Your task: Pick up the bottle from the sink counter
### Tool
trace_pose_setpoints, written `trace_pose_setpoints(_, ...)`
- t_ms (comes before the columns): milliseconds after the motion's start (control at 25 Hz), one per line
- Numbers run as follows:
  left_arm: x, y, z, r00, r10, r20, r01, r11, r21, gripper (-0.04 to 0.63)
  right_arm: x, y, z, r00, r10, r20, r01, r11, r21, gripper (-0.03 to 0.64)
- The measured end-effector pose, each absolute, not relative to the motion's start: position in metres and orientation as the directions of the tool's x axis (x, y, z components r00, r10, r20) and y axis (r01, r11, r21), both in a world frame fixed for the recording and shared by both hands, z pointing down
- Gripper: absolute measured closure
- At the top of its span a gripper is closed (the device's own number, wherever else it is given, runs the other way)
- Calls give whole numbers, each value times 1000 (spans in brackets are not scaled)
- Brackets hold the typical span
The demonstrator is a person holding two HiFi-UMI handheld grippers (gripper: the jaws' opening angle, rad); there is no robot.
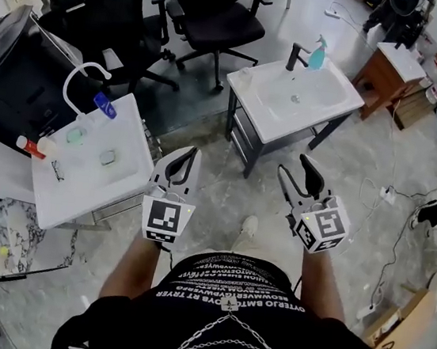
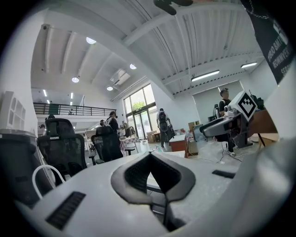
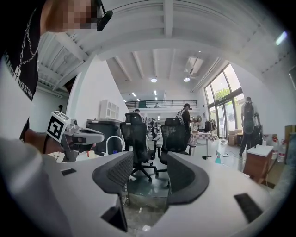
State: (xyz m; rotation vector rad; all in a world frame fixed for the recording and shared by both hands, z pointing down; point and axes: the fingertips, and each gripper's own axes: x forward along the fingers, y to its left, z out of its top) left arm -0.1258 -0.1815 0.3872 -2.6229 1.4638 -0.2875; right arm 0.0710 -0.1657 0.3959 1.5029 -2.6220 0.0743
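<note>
2 white sinks (image 1: pixel 81 185) (image 1: pixel 334 97), 1 teal bottle (image 1: pixel 318 56) on the far one, left tongs (image 1: pixel 191 155) together, right tongs (image 1: pixel 292 164) apart (both empty)

Black white-lettered shirt (image 1: pixel 134 326); silver chain (image 1: pixel 190 338)

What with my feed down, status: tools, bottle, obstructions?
Left tool shut, right tool open, both empty. Teal spray bottle upright on white sink counter ahead, beside black tap. Nothing in the way.

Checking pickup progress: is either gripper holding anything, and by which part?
Nothing is held: left gripper shut and empty, right gripper open and empty; the bottle stands on the sink.
</note>
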Motion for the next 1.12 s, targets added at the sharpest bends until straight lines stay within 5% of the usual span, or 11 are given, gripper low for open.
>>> trace_pose_setpoints(1120, -26, -330, 379, 411, -904, 117, -880, -427, -209, 591, 146, -337, 401, -666, -734, 132, -742, 670, -14, 405)
